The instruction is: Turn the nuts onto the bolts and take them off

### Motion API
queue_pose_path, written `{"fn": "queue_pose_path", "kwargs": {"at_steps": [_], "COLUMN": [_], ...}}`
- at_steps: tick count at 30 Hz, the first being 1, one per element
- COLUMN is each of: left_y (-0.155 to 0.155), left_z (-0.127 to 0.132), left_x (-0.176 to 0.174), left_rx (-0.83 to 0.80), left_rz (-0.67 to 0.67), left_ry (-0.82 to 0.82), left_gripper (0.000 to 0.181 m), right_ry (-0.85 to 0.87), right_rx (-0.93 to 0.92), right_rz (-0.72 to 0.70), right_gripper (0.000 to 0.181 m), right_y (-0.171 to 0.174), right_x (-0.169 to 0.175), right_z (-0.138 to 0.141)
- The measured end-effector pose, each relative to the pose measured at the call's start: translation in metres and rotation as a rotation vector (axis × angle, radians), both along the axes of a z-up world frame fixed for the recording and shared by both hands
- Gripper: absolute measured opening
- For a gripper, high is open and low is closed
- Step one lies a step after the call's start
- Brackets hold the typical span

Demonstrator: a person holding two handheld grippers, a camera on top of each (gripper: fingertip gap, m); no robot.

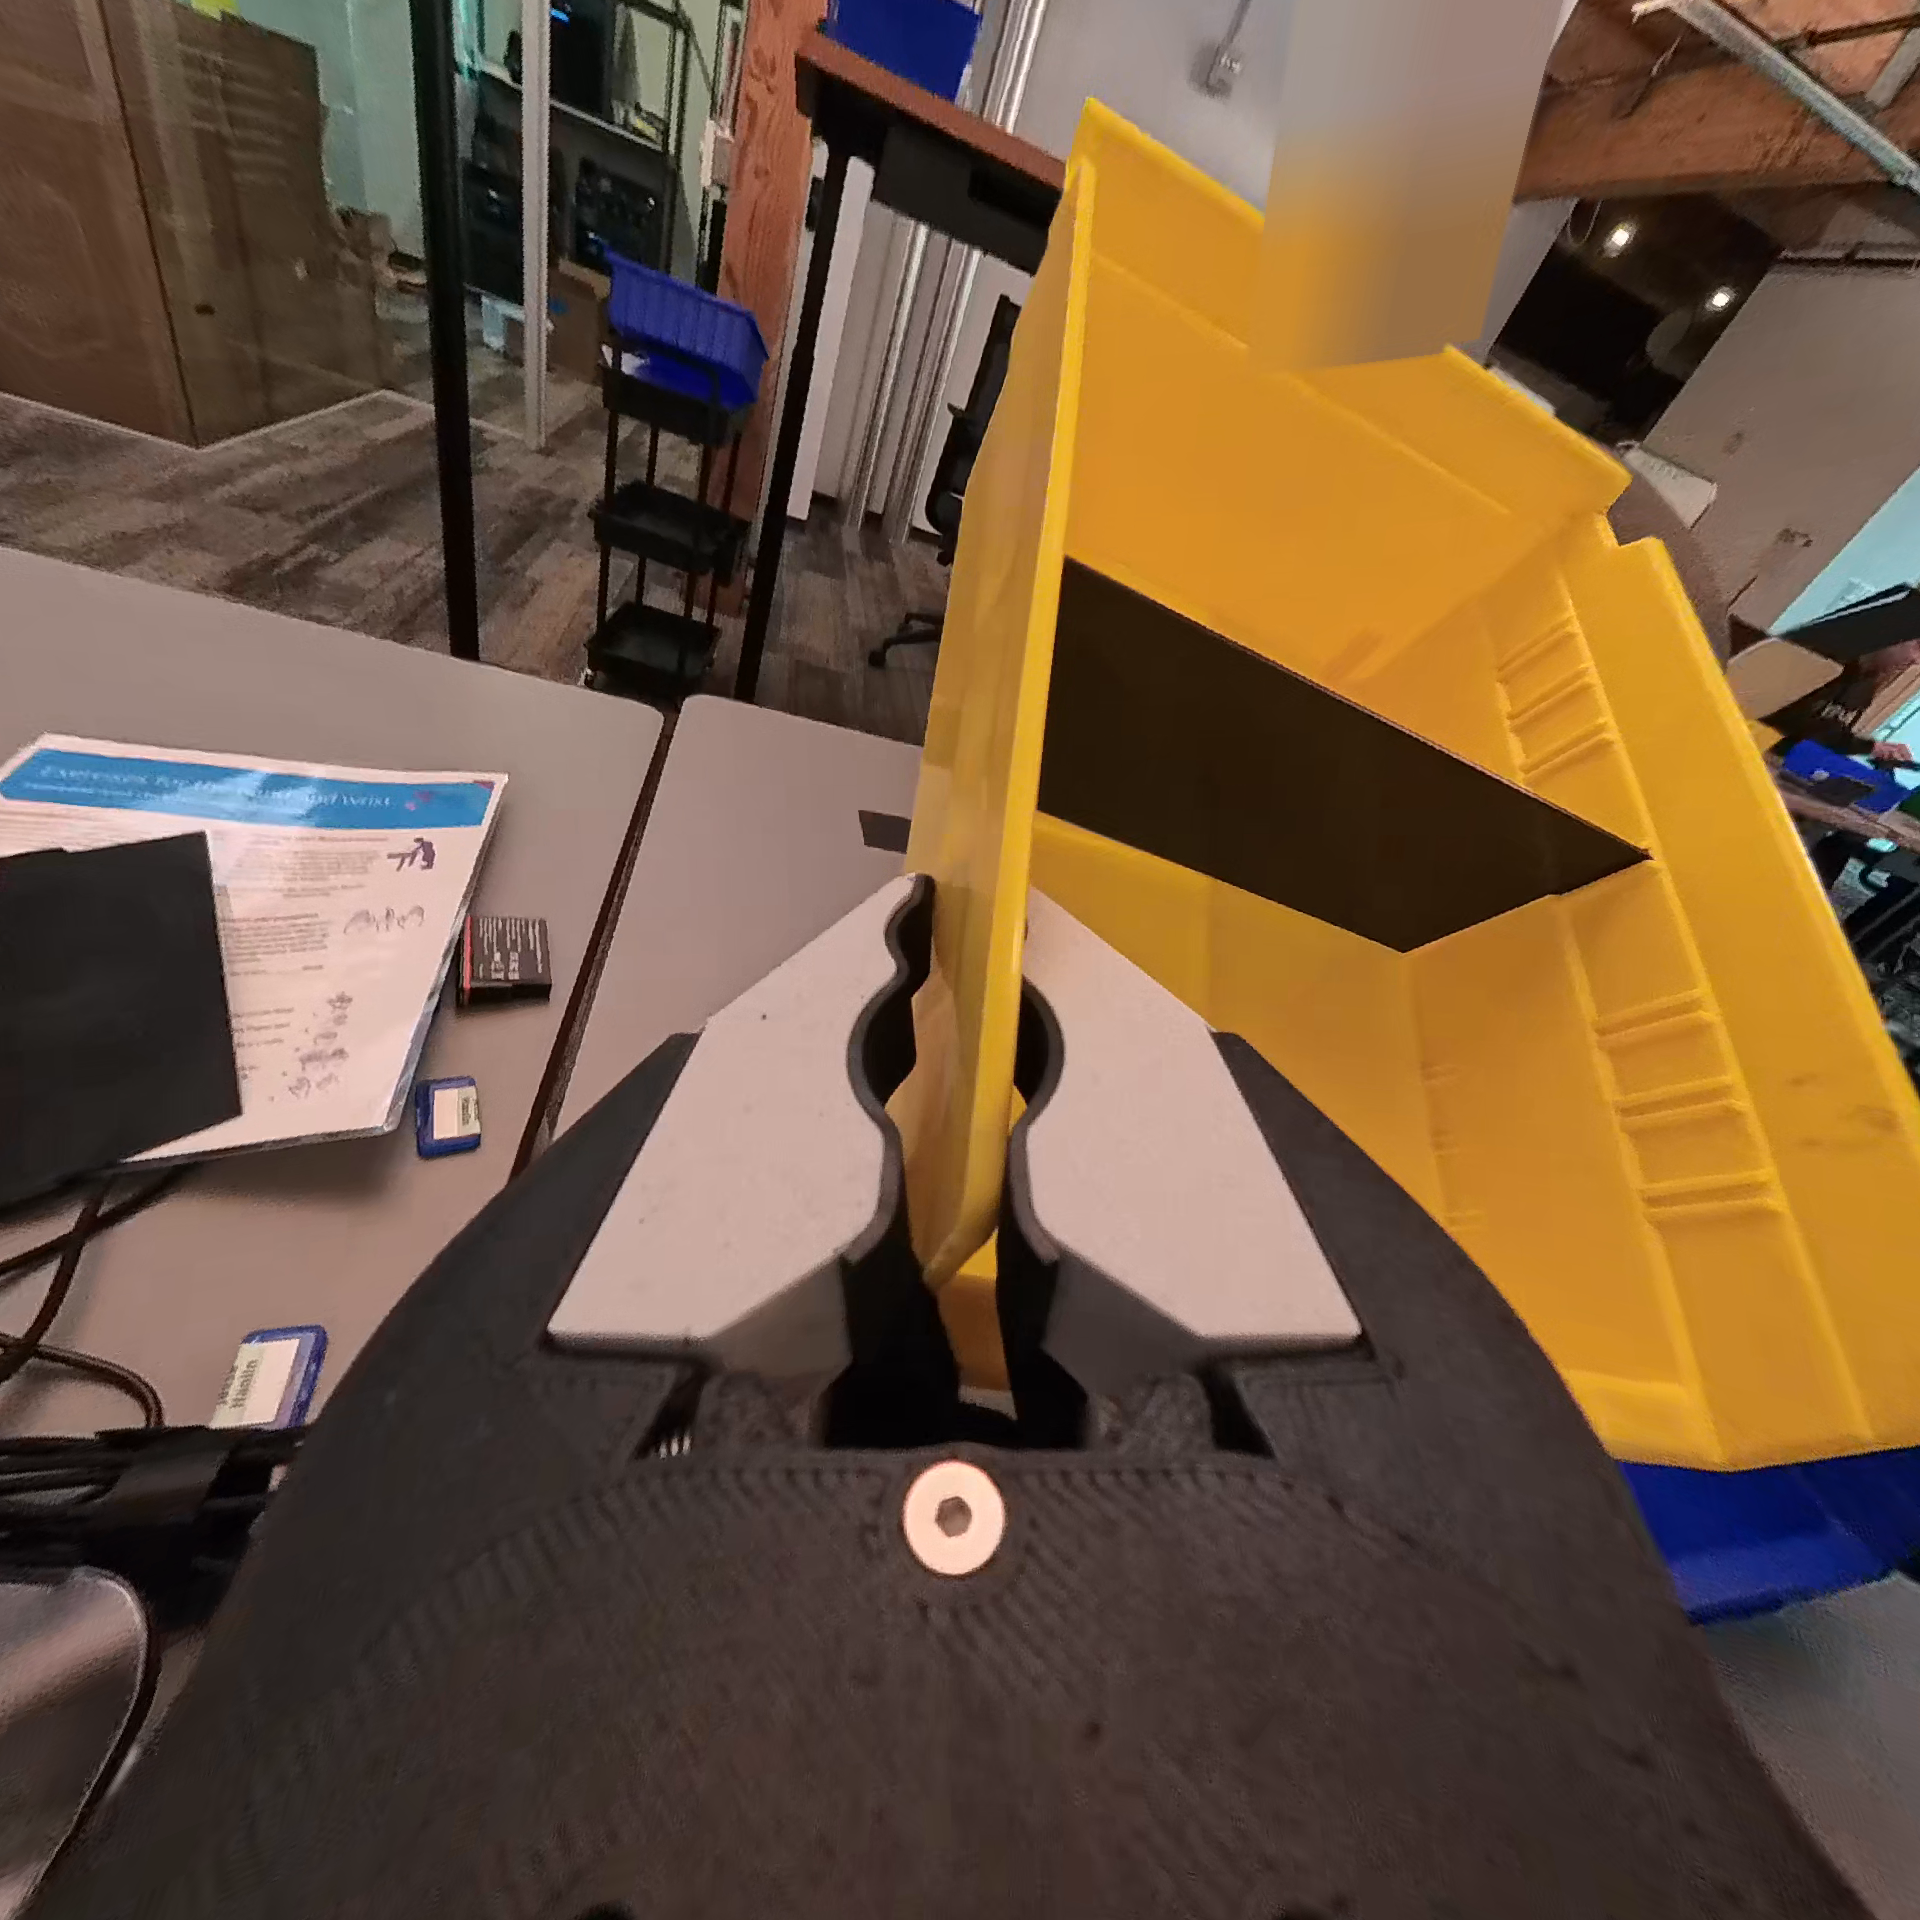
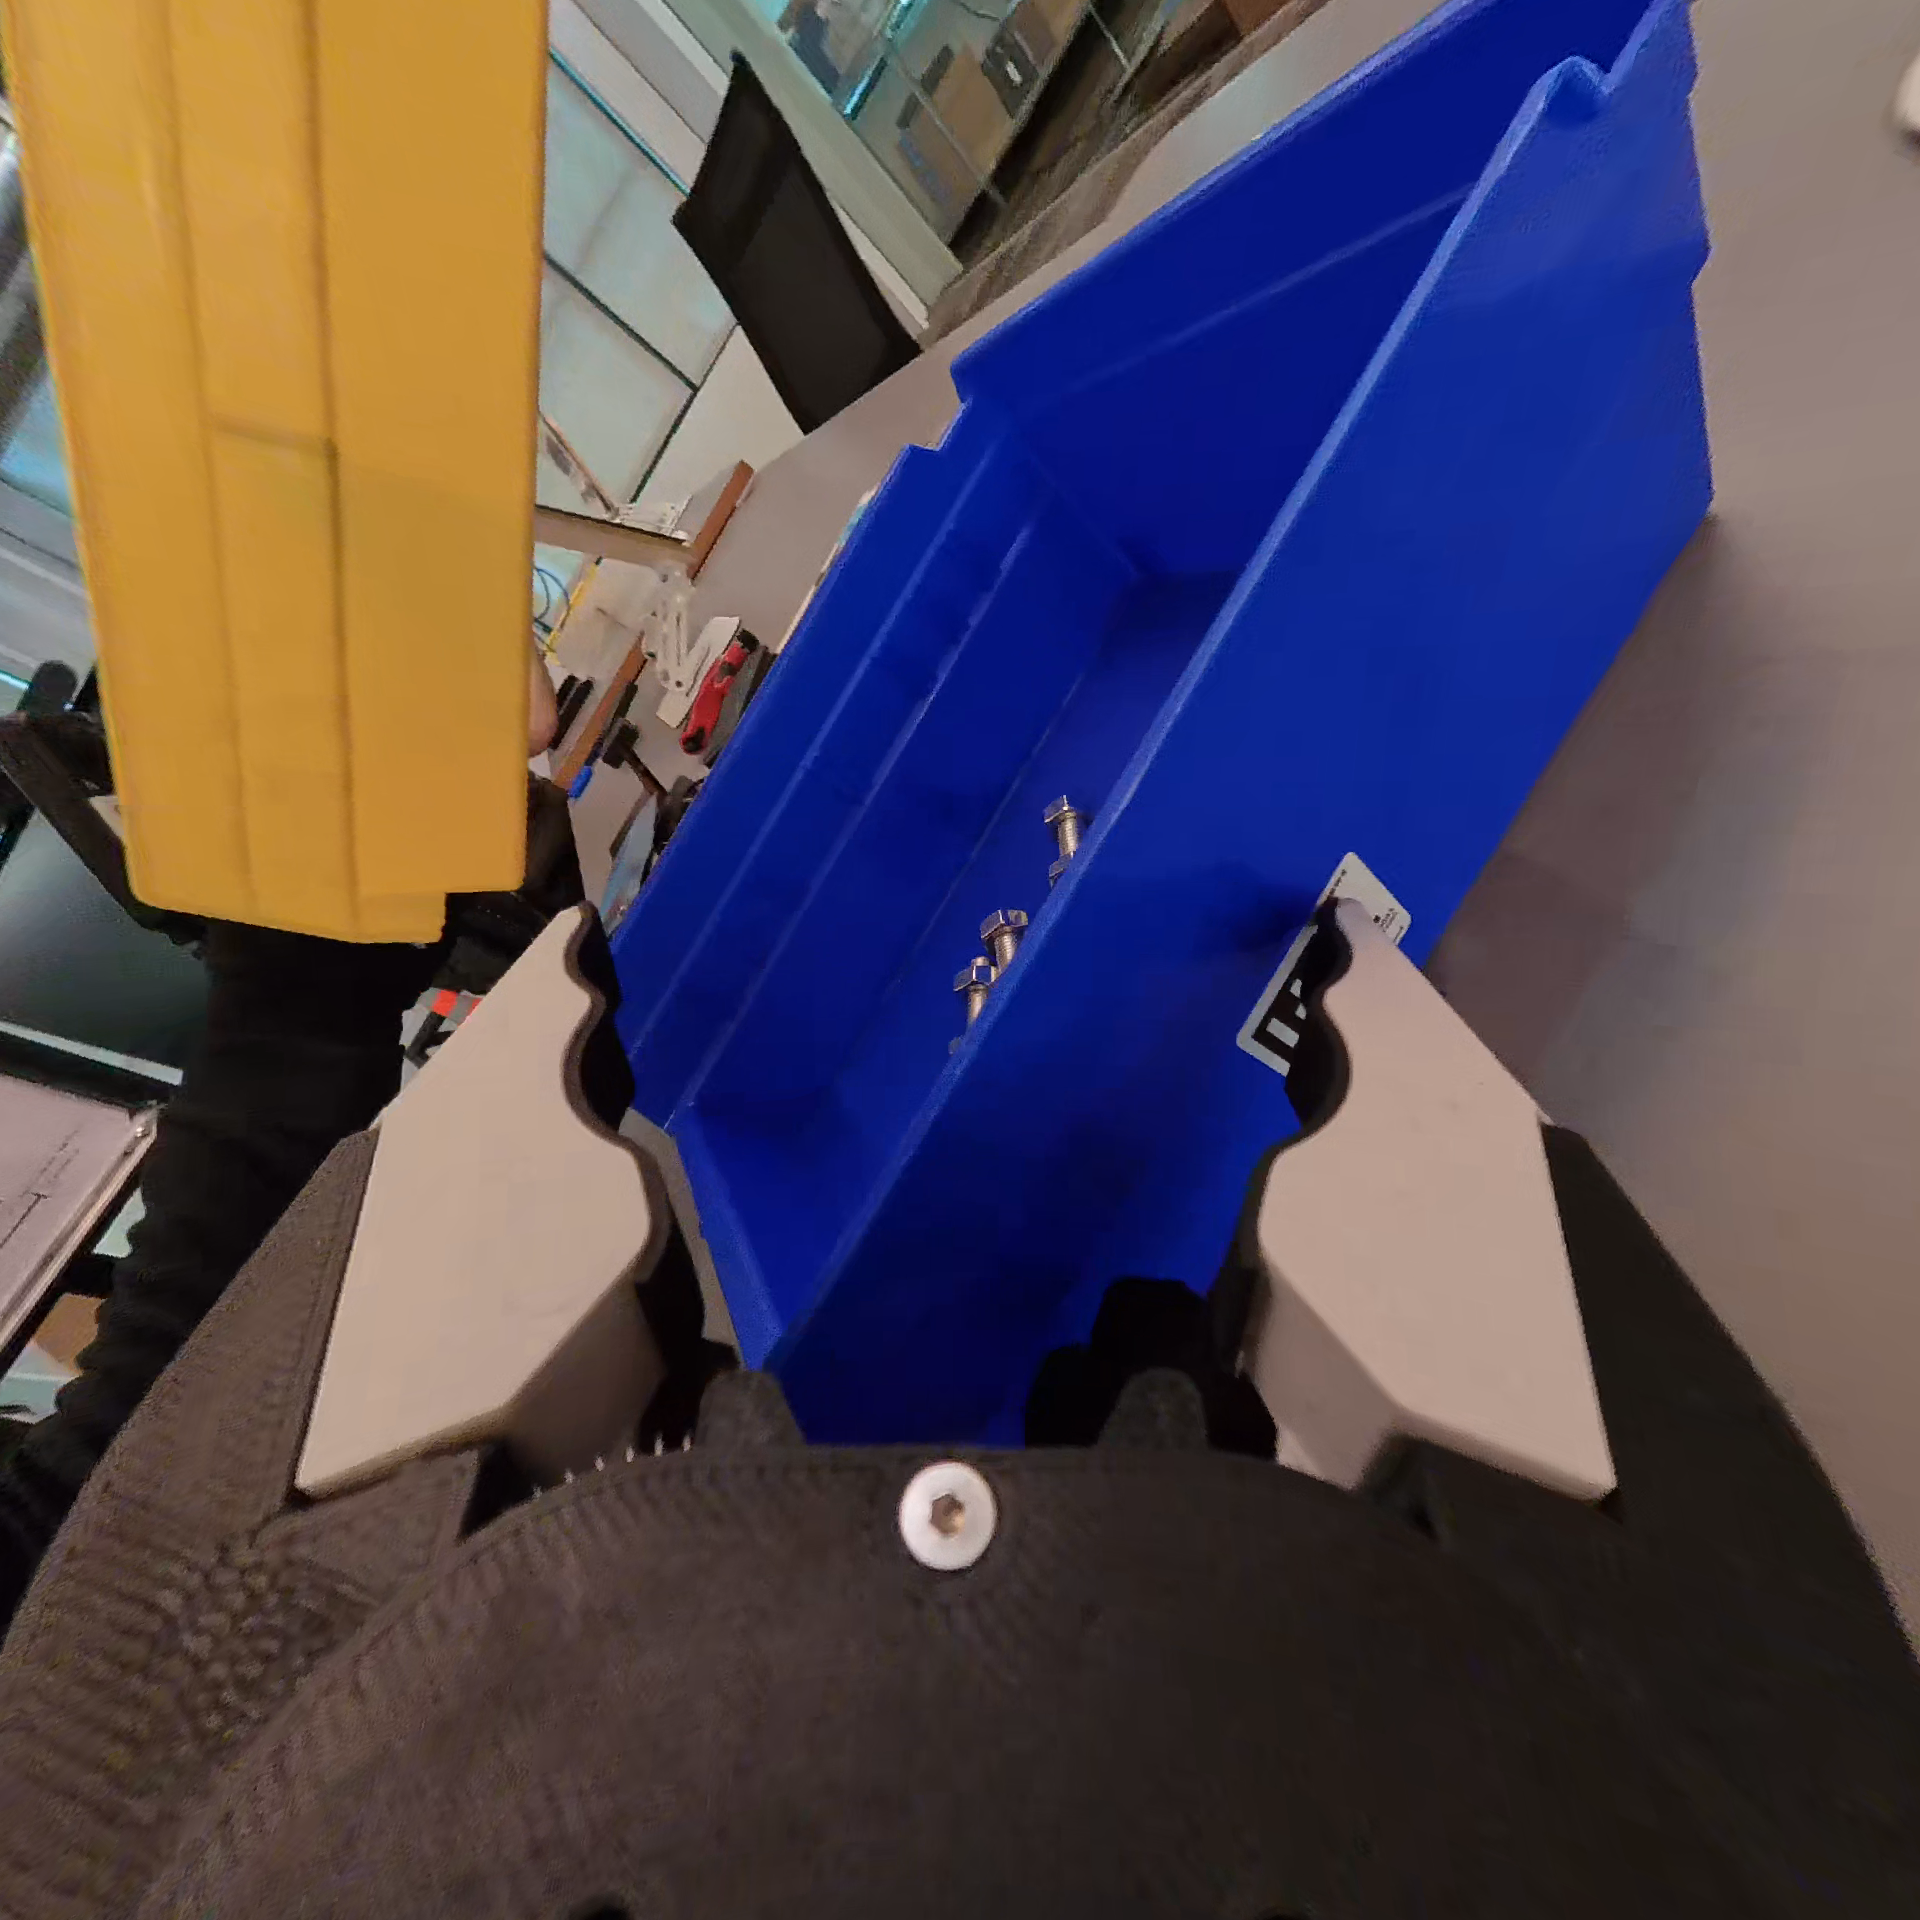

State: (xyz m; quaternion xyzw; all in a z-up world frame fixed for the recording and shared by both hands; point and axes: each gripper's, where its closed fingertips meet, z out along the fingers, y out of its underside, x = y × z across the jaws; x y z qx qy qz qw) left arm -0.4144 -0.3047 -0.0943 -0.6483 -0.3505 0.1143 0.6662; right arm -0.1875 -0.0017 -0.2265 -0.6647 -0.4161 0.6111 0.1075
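Left tongs [image 1: 966,1049] pinch the lifted yellow bin's [image 1: 1299,644] side wall; right tongs [image 2: 961,1039] spread astride the blue bin's [image 2: 1299,644] wall, bolts [image 2: 1003,940] inside at 12 o'clock.

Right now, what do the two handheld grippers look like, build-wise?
Same build: left gripper and right gripper each have a rounded black 3D-printed body with layer lines, one silver hex-socket screw, and two light grey angular fingers with black wavy inner pads.
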Motion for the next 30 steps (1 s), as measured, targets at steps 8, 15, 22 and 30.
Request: {"fn": "queue_pose_path", "kwargs": {"at_steps": [8, 15, 22, 30], "left_y": [-0.005, 0.000, 0.031, 0.140], "left_z": [0.019, 0.028, 0.035, 0.032], "left_x": [0.004, 0.009, 0.026, 0.100], "left_rx": [0.015, 0.022, 0.006, -0.095], "left_rz": [0.010, -0.007, -0.066, -0.265], "left_ry": [0.006, 0.018, 0.046, 0.119], "left_gripper": [0.006, 0.006, 0.006, 0.007], "right_ry": [0.071, 0.105, 0.251, 0.574], "right_rx": [-0.047, -0.109, -0.017, 0.084], "right_rz": [0.047, 0.141, 0.087, -0.009], "right_gripper": [0.136, 0.141, 0.135, 0.136], "right_y": [-0.053, -0.101, -0.058, -0.004], "right_x": [-0.053, -0.089, -0.058, 0.058], "right_z": [0.005, 0.007, 0.061, 0.175]}}
